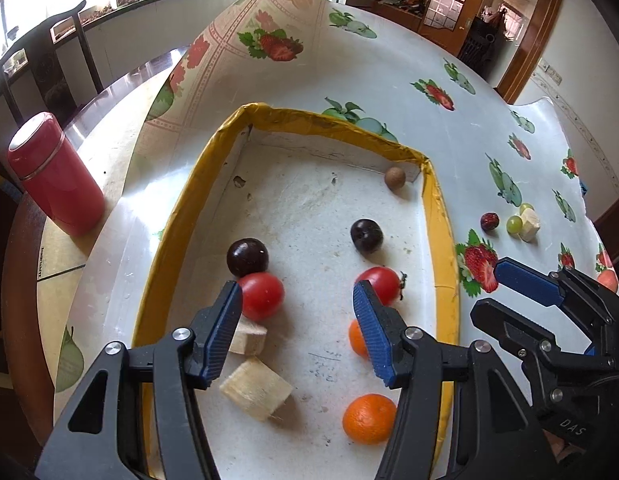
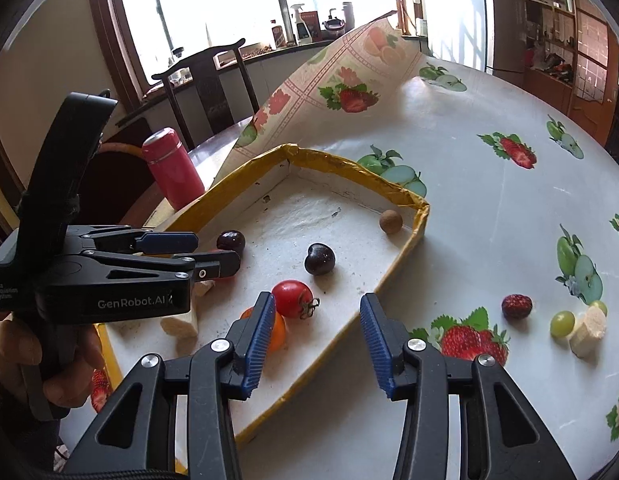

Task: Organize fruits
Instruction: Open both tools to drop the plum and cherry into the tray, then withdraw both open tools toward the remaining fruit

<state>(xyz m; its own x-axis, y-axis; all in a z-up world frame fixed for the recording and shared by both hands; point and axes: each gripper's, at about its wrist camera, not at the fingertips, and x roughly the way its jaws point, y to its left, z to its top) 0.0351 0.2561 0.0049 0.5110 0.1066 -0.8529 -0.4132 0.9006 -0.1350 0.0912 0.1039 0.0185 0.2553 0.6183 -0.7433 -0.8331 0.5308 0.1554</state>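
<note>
Shallow white tray (image 1: 439, 208) with yellow taped rim, resting on tabletop (image 1: 449, 120) covered by fruit-print cloth.

Tray contents, left wrist view:
- two dark cherries: one (image 1: 247, 257) left of centre, touching red tomato (image 1: 262, 295) just below it; other (image 1: 366, 235) right of centre, alone.
- second red tomato (image 1: 379, 285), stem on, partly behind a finger.
- small brown round fruit (image 1: 395, 178) in far right corner, close to the wall.
- two oranges near right wall: one (image 1: 368, 419) fully visible, one (image 1: 357, 338) mostly hidden behind a finger.
- two pale cut chunks: larger (image 1: 255, 390) at near left, smaller (image 1: 248, 338) beyond it, close under the left tomato.

Outside tray, on cloth to the right: dark red berry (image 2: 517, 306), green grape (image 2: 562, 323), pale chunk (image 2: 588, 330), second grape (image 2: 598, 307) partly hidden behind chunk; all grouped close together.

Red cylindrical flask (image 1: 55, 174) upright on tabletop, left of tray.

Left hand-held gripper (image 1: 297, 332): above near part of tray, jaws wide apart, nothing between them.
Right hand-held gripper (image 2: 317, 344): above tray's near right edge, jaws wide apart, holding nothing.
</note>
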